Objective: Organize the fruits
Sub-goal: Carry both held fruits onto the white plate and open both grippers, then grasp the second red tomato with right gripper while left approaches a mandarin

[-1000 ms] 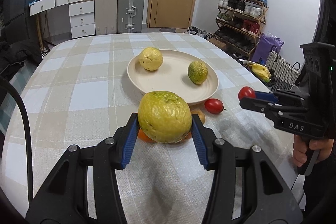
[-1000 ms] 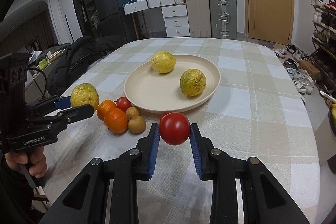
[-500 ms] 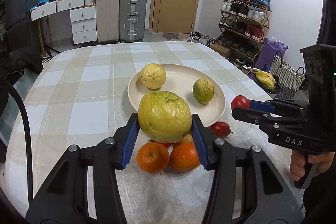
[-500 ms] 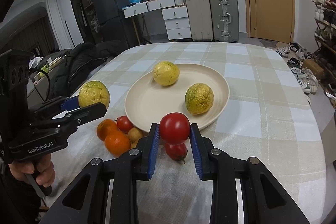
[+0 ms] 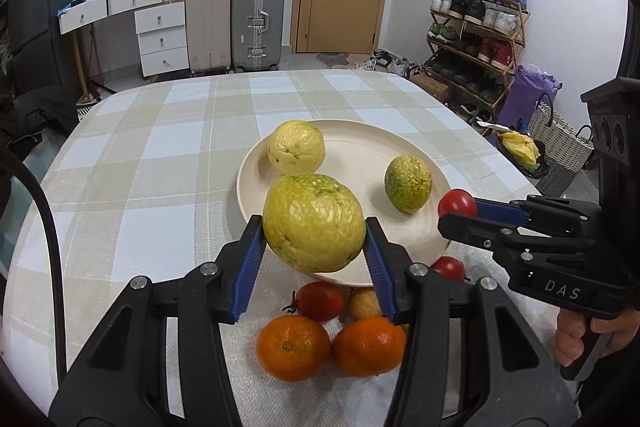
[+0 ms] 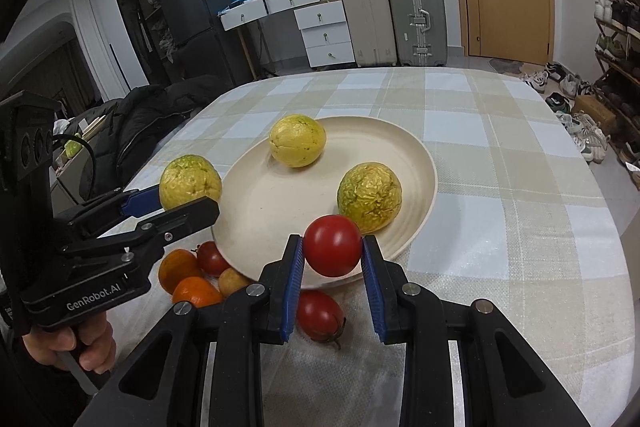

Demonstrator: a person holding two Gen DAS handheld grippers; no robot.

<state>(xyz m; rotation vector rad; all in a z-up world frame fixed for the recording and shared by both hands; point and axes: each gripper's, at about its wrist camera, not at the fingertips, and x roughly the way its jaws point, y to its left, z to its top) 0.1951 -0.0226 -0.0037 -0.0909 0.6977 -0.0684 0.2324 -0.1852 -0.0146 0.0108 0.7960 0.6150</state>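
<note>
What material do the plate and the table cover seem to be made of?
The plate looks like matte cream ceramic or melamine: smooth, even colour, no glare; which of the two I cannot tell. The table cover seems to be woven cloth: a fine weave texture shows, with a beige and white check and slight wrinkles.

Three wrinkled yellow-green fruits: pale one [image 5: 296, 147] at plate's 11 o'clock, greener one [image 5: 408, 183] at 3, third [image 5: 314, 223] gripper-held. Three tomatoes [image 6: 332, 245], two oranges [image 5: 294, 347], one small tan fruit [image 5: 364, 303], one cream plate [image 5: 352, 147].
</note>
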